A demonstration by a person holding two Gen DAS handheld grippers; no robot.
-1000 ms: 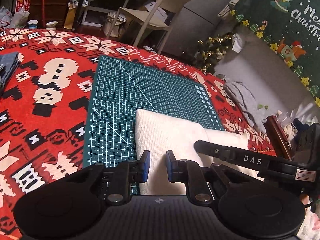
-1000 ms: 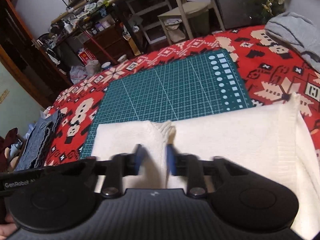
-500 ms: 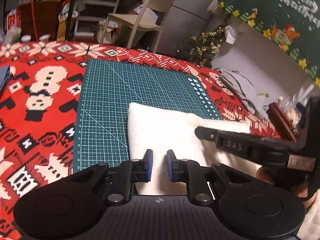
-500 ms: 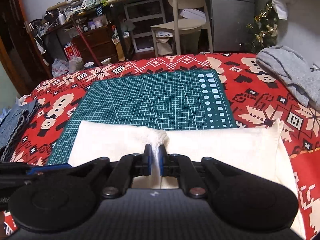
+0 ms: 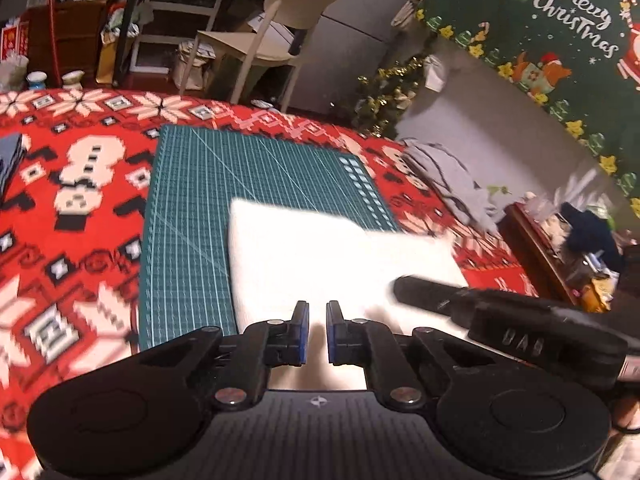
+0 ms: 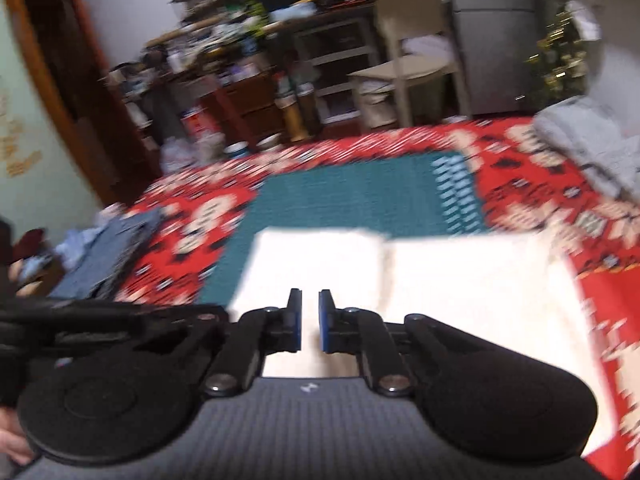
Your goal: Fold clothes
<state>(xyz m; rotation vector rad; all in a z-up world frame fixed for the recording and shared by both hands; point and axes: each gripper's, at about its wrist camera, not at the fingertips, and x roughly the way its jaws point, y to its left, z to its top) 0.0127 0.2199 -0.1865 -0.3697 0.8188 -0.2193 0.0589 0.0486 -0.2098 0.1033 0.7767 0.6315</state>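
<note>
The left gripper [image 5: 317, 326] hovered with a narrow gap between its pads, nothing held. The right gripper [image 6: 310, 321] matched it, slightly parted and empty. The white sweater [image 5: 316, 256] lay folded across the cutting mat's [image 5: 224, 184] near edge. Only the right view, blurred, caught the denim pile [image 6: 108, 248] at the tablecloth's [image 6: 532, 184] left edge; only the left showed the Christmas banner [image 5: 560, 40].

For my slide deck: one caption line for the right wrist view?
Right gripper, jaws slightly apart and empty, above a folded white sweater on a green cutting mat; image motion-blurred.
</note>
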